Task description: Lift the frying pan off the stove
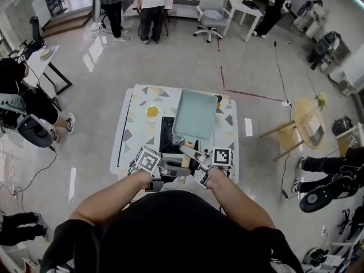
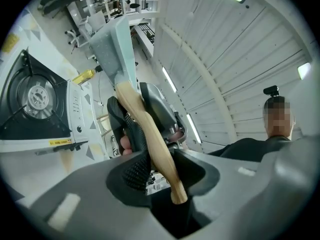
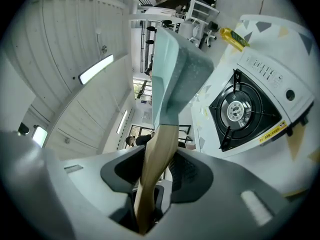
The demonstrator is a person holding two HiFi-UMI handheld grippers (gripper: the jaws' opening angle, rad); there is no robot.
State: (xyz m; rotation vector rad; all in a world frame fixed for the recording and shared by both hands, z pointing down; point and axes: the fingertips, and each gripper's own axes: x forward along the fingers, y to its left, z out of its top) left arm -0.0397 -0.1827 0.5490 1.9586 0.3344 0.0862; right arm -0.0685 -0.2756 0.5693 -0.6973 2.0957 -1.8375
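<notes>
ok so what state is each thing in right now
stove: burner bare, no flame showing
frying pan: raised clear of the stove
handle: clamped by both grippers
left gripper: shut on the handle
right gripper: shut on the handle

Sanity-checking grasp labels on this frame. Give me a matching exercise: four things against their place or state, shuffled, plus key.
Things:
1. frying pan
2. wooden handle
3. stove
4. yellow bottle

Place or state:
A. burner bare, nothing on it
B. on the table, beyond the stove
C. held in the air, off the stove
D. clamped in both the left hand-held gripper and the right hand-held gripper

Pairs: 1-C, 2-D, 3-A, 4-B.
</notes>
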